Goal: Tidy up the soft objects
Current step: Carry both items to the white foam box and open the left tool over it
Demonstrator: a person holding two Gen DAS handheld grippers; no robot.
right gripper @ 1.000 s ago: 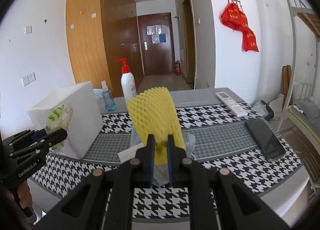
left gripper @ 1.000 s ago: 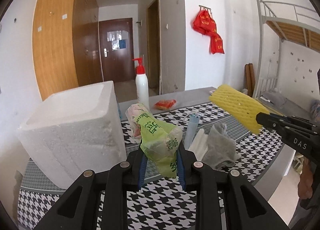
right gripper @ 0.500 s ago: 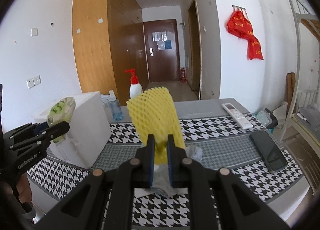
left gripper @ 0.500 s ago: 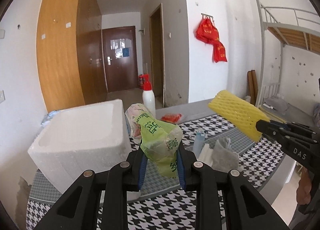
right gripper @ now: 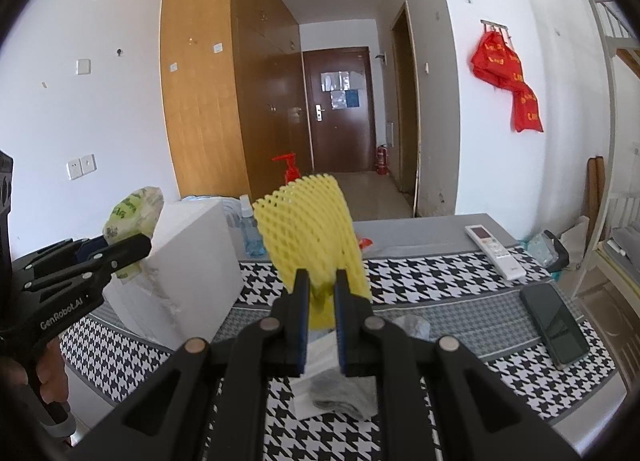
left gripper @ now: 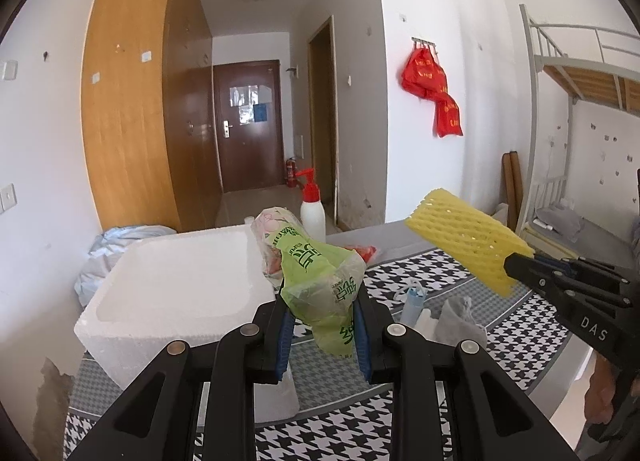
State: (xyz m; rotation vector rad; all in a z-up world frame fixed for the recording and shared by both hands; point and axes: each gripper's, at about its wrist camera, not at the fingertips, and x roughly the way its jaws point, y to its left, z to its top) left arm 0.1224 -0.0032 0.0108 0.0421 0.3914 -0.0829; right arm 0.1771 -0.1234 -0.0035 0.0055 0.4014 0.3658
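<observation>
The green plastic bag is clamped between the blue pads of the left gripper, held in the air above the desk, just beside the white foam box. The bag is crumpled and carries large white Chinese characters, which I cannot read with certainty; a part with pink flower print sticks out at its top. In the right wrist view the side of this gripper shows the white writing "GenRobot.AI".

The yellow foam net is pinched at its lower end by the right gripper, whose jaws are nearly together on it. The net stands upright and spreads like a fan above the pads, also lifted off the desk. In the left wrist view the body of this gripper carries the letters "DAS".

Under both grippers, near the middle of the houndstooth-patterned desk, lie a grey cloth and a white folded piece, touching each other. The foam box stands at the left edge of the desk. At the far edge stand a white pump bottle with a red head and a small clear bottle. Near the right edge lie a white remote control and a dark phone. On the wall hang red bags with yellow writing, too small to read.
</observation>
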